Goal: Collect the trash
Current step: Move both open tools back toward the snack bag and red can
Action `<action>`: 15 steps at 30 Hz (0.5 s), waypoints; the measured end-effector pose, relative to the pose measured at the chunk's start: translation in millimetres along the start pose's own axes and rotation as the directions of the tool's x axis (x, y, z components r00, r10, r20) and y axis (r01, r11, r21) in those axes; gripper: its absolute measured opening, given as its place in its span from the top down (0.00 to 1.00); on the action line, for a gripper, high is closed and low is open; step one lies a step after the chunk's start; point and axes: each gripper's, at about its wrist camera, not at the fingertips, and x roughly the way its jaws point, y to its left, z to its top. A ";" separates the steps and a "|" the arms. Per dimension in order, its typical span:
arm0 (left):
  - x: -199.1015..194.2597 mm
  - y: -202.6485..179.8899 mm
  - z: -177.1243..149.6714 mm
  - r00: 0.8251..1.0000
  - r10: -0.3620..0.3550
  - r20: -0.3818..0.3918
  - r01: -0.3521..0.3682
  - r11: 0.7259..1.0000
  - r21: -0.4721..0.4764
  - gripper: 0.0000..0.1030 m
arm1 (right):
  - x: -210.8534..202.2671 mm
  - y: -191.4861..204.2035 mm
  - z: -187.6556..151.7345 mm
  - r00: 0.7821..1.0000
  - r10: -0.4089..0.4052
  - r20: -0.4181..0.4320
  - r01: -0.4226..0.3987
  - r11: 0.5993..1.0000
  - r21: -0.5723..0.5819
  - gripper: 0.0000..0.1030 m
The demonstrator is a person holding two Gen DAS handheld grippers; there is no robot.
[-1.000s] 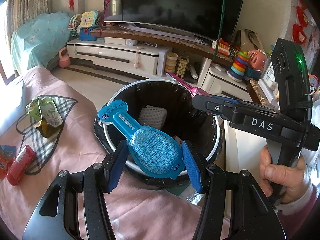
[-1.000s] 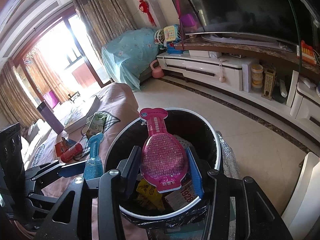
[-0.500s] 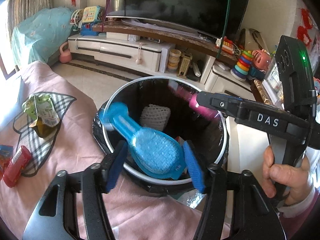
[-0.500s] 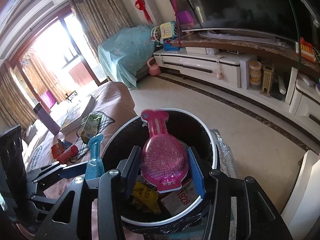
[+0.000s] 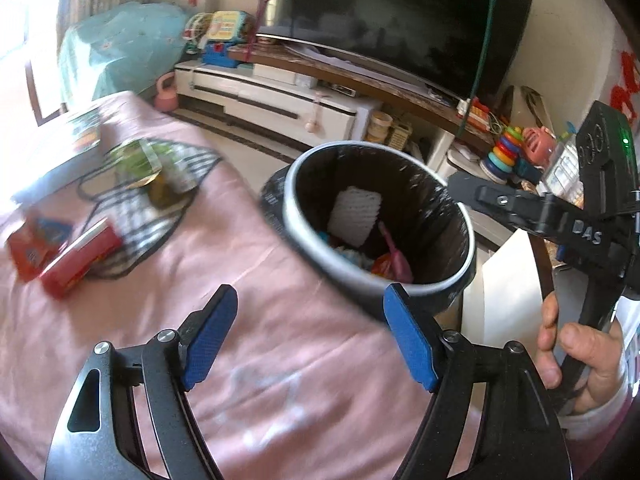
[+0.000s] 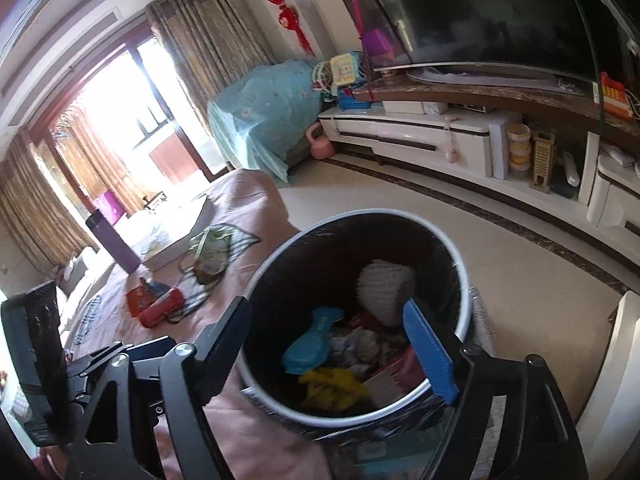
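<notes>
Blue packet (image 6: 312,342) inside bin (image 6: 460,268) (right tool (image 6: 328,344) opening, empty)

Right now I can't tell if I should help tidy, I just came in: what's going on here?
A person is collecting trash with a handheld gripper in each hand. Both the left gripper and the right gripper are opening with nothing between their jaws. A blue packet and a pink packet lie in the bin. A red packet and a green wrapper remain on the pink cover.
</notes>
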 end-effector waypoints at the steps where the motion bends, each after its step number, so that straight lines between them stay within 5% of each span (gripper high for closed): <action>1: -6.1 7.0 -6.1 1.000 0.012 0.003 -0.012 1.000 -0.011 0.25 | -0.4 4.1 -2.3 1.000 0.006 0.001 -0.006 1.000 -0.002 0.16; 15: -66.7 95.1 -57.3 0.992 0.123 0.036 -0.114 0.976 -0.185 0.25 | 15.9 93.8 -52.3 0.990 0.123 -0.069 -0.128 0.989 -0.074 0.11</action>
